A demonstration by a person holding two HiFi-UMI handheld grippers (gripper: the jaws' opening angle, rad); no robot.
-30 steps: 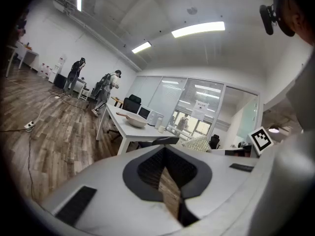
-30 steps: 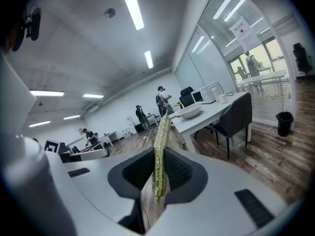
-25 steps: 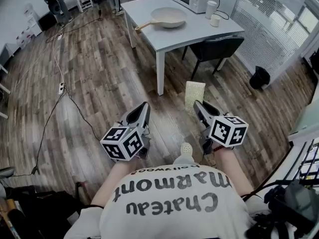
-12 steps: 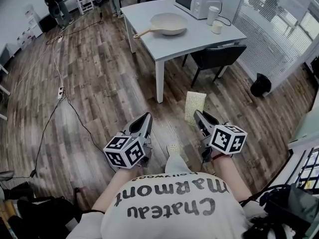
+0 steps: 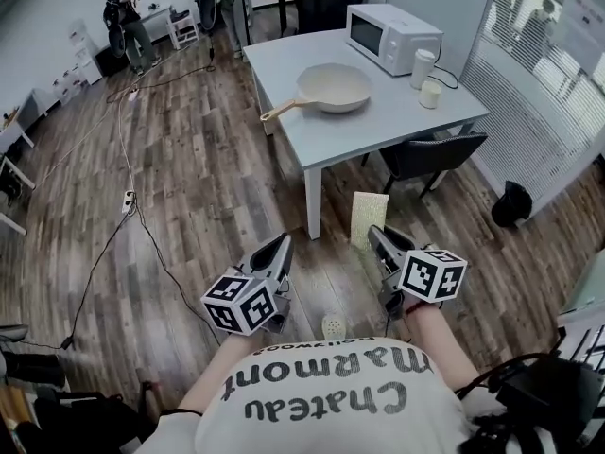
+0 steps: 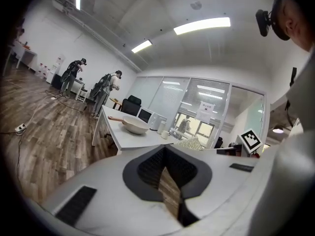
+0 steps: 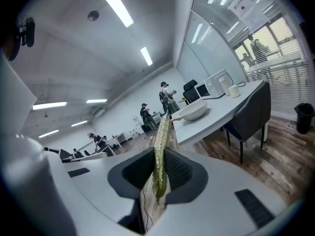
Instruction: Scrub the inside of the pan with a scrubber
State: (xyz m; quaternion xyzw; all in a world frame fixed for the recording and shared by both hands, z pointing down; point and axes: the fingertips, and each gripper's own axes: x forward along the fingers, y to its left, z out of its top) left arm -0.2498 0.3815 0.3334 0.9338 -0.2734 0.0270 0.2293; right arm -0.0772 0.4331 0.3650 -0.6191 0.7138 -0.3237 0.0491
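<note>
Across the wooden floor (image 5: pixel 189 187), the far bench (image 5: pixel 406 126) is carrying the pan (image 5: pixel 333 87). The right tongs (image 5: pixel 378 233) are pinching the scrubber (image 5: pixel 369 211); the left tongs (image 5: pixel 282 242) are hanging closed, empty. Seemingly approach stage: next, reaching the pan's inside.

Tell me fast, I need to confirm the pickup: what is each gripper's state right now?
Left gripper: closed, nothing between its jaws.
Right gripper: closed on the scrubber.

A: Pan (image 5: pixel 333 87) where?
B: On table (image 5: pixel 378 126), microwave (image 5: pixel 392 38) behind-right of it, chair (image 5: pixel 430 154) at table's right edge.
A: Nearer?
B: Left gripper (image 5: pixel 282 242) left of right gripper (image 5: pixel 376 232), scrubber (image 5: pixel 369 218) in the right one, both well short of table.
</note>
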